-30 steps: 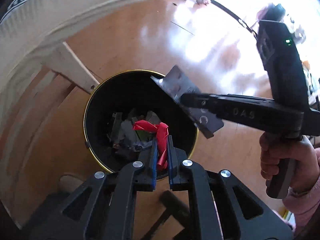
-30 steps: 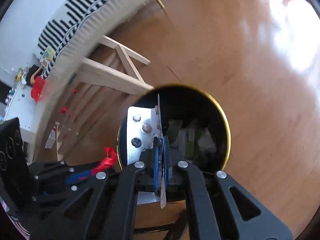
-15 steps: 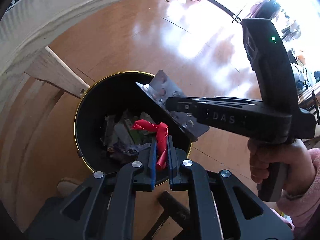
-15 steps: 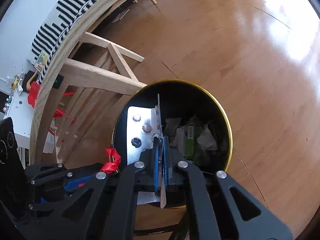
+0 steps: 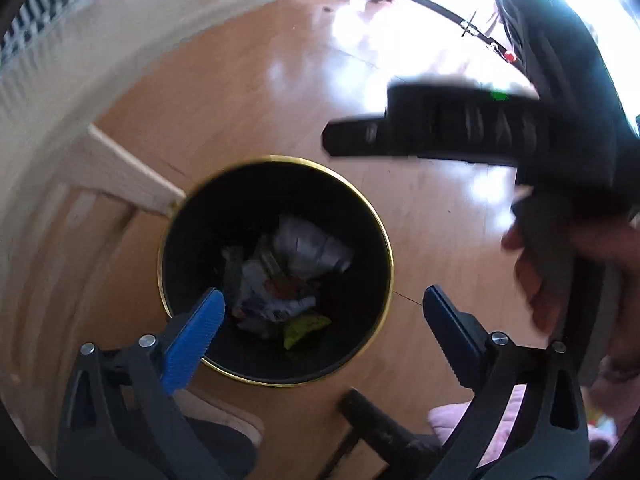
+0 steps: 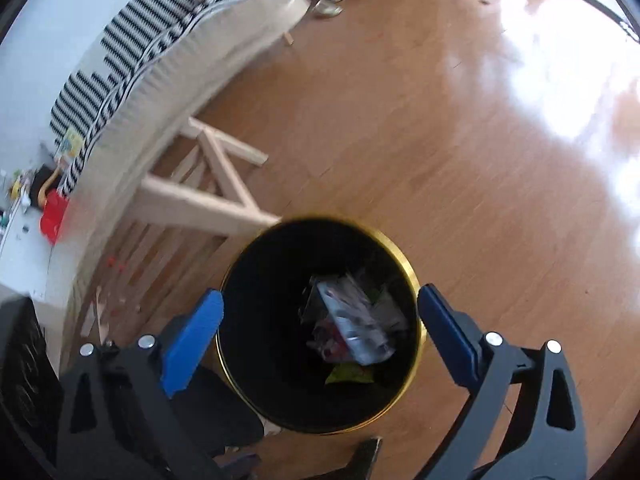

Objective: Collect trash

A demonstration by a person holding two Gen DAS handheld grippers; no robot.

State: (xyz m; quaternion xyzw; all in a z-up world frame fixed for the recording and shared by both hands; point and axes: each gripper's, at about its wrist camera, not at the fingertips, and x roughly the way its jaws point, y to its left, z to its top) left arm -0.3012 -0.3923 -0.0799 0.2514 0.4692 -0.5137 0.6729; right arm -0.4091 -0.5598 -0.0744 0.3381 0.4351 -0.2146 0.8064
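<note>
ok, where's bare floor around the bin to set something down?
Bare wood floor runs right of and beyond the bin, up to the sunlit glare. Crowded: the wooden frame touches the bin's left rim; scraps litter the floor beneath it. Bin itself holds trash.

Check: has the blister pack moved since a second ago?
Yes. It has left the right gripper, now open, and dropped into the bin, lying on the trash below the rim: blister pack.

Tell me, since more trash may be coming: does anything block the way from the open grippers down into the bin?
Nothing visible does. The black bin has no lid, and both the left gripper and right gripper look straight onto the trash pile.
</note>
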